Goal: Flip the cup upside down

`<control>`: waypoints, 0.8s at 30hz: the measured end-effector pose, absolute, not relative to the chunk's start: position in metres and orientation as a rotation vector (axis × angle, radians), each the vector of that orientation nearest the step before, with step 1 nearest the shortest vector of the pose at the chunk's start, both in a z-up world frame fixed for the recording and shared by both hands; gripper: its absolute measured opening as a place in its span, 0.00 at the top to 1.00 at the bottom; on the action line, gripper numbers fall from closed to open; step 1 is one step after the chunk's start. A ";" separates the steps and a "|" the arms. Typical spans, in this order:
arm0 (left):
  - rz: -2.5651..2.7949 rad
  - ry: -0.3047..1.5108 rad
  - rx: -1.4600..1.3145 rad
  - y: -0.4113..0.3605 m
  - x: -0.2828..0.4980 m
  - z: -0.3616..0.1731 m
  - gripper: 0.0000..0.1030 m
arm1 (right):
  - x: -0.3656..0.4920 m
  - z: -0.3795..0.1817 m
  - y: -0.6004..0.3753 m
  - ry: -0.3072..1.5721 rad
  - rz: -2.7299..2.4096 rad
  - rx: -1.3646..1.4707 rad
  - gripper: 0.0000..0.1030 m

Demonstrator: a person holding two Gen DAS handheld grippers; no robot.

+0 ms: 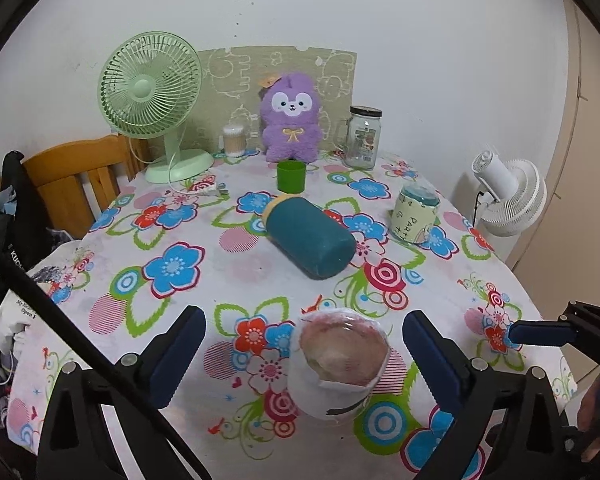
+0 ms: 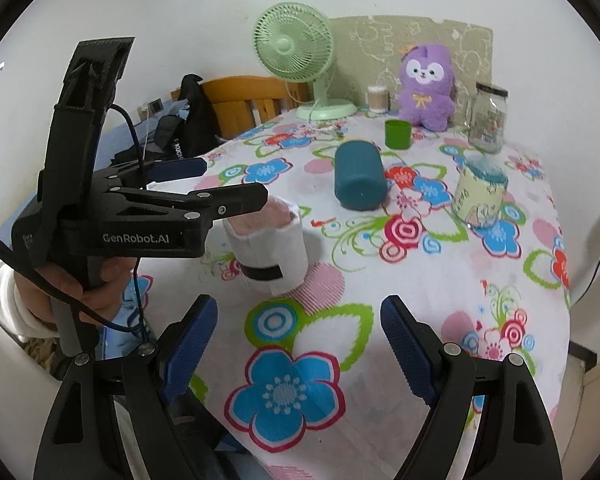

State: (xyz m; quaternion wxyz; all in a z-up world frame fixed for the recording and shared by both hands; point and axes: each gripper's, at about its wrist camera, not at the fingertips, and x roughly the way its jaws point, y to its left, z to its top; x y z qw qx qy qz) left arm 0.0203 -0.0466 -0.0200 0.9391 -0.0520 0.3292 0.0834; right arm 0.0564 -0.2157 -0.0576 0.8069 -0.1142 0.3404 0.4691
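Nearest the lens, left gripper [image 1: 304, 344] spread wide around the upright white paper-wrapped cup with pinkish inside and black band [image 1: 338, 364] near the front edge of the flower-print counter [image 1: 204, 276], gripping nothing; right gripper [image 2: 298, 344] likewise wide open and empty, just beside. Best closed squarely on the cup's mid-wall, lifted clear, then rolled over gently, lest the soft wrap crush. Legible: "GenRobot.AI" on the left gripper's body, "PARTY" on the pale green printed mug [image 1: 414, 214].

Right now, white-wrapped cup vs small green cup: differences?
The white-wrapped cup is near, between the open left gripper fingers; the green cup stands far back by the purple plush. One is white with a black band, larger; the other plain green, smaller. Both stand upright, mouths up.
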 end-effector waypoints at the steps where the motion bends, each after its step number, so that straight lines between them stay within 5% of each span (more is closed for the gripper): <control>1: 0.172 0.671 -0.097 -0.046 0.020 -0.017 0.02 | 0.056 -0.056 -0.215 0.722 1.005 -0.248 0.17; 24: 0.288 0.485 0.044 -0.025 -0.027 0.077 0.00 | -0.004 0.054 -0.177 0.427 0.584 -0.228 0.13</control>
